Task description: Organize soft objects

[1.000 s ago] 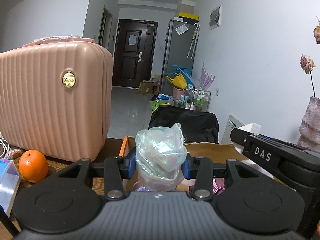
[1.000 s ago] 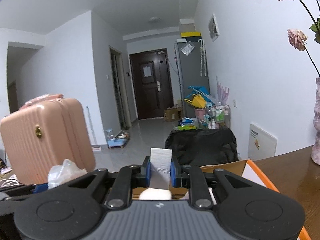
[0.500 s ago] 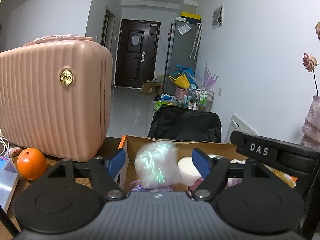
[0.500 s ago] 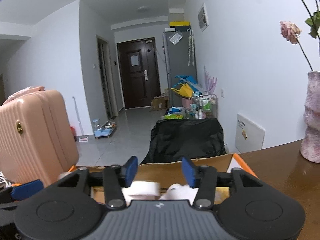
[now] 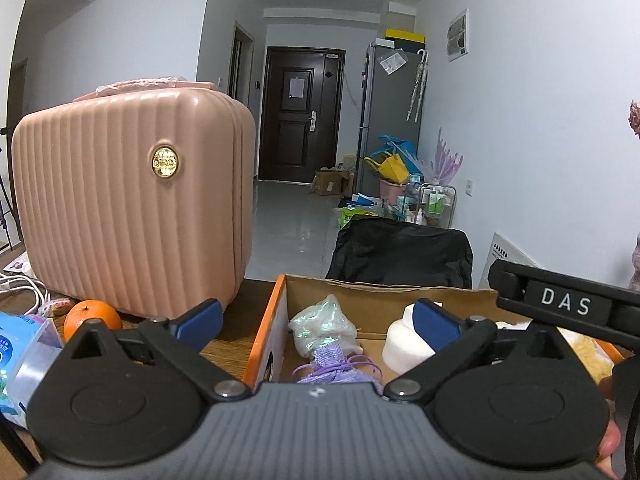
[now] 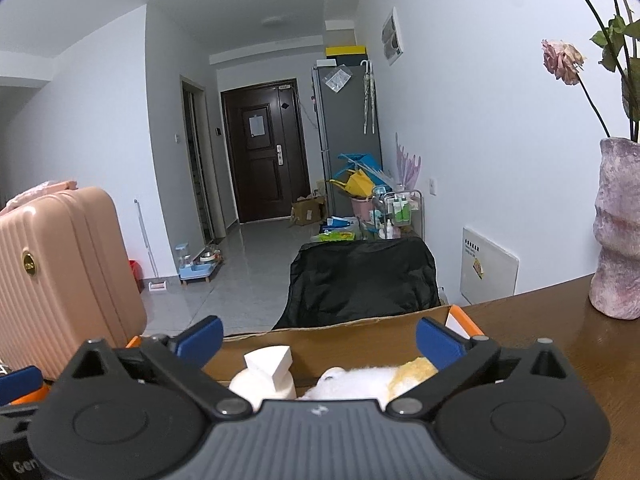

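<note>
Left-wrist view, left of the jaws: blue-labelled packet (image 5: 18, 356) at the frame edge; orange (image 5: 93, 317) on the wooden table (image 5: 232, 320); pink ribbed suitcase (image 5: 132, 208) standing behind it, well outside the left finger.

Left gripper (image 5: 316, 322): jaws spread wide, holding nothing; the left blue pad sits outside the box's orange wall, the right pad over its interior.

Between the jaws: cardboard box (image 5: 280, 320), open-topped; inside it, an iridescent plastic bag (image 5: 324, 326) just ahead of the gap, resting on a purple knitted item (image 5: 336, 364); nearer the right pad, a white foam roll (image 5: 404, 346); beyond the right pad, a yellowish fluffy item (image 5: 580, 352), partly hidden by the other tool's body.

Right-wrist view, right gripper (image 6: 318, 340): jaws likewise parted and empty, hovering over the same box; below the gap, left to right, a white foam wedge (image 6: 268, 362) perched on the roll, a white plush piece (image 6: 360, 380), a yellow plush patch (image 6: 414, 370); right of the jaws, a mottled pink vase (image 6: 618, 232) with dried flowers on the table.

Risks, as judged: the wedge sits unsteadily and could topple out if brushed; the light bag may spring up and spill over the low wall; the two tools are close and could collide when withdrawing; a wide right swing could strike the vase.
</note>
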{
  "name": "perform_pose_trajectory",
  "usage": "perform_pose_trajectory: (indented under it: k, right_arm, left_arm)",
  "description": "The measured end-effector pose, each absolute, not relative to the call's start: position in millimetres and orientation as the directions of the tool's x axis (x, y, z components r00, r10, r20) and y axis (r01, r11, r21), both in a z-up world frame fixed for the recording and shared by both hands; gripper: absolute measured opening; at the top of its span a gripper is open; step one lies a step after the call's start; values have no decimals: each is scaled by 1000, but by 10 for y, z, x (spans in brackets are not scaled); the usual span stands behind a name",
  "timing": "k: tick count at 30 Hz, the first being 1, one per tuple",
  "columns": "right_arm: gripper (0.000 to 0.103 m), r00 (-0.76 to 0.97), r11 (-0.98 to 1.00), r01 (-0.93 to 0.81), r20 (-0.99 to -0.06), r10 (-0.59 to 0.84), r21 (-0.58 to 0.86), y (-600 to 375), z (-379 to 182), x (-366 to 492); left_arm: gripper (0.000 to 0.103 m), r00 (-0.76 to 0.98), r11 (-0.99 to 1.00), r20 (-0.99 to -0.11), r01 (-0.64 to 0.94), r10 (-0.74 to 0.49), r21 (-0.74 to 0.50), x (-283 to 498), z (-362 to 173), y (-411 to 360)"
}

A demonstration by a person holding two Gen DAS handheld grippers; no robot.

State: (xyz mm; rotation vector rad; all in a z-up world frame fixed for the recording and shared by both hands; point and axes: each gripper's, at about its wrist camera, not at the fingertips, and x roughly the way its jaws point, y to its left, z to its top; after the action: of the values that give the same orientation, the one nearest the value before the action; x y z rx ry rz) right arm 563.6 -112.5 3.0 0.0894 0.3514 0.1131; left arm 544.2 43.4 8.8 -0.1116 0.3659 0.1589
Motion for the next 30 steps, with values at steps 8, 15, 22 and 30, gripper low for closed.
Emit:
perform_pose_trajectory:
  k: [8,15,22,30]
  right_arm:
    - [103,940,987,-100,-313,136,127,-1204,46,5544]
    - [103,953,988,-107,-272,134,109,-1301,66,5384]
    - [103,961,989,-111,-243,131,93,-1426,90,5142]
    - [103,965,992,-110,-231,123,68,-1563,98,4832]
  left_arm:
    - [103,925,980,-350,-187,150,-74,5379,107,429]
    - [103,931,978,-327,-196,164,-69,5245,129,421]
    - [103,931,975,-317,-210,178,-70,5050,139,437]
    - [103,933,975,-312,-211,181,-65,4797,137,447]
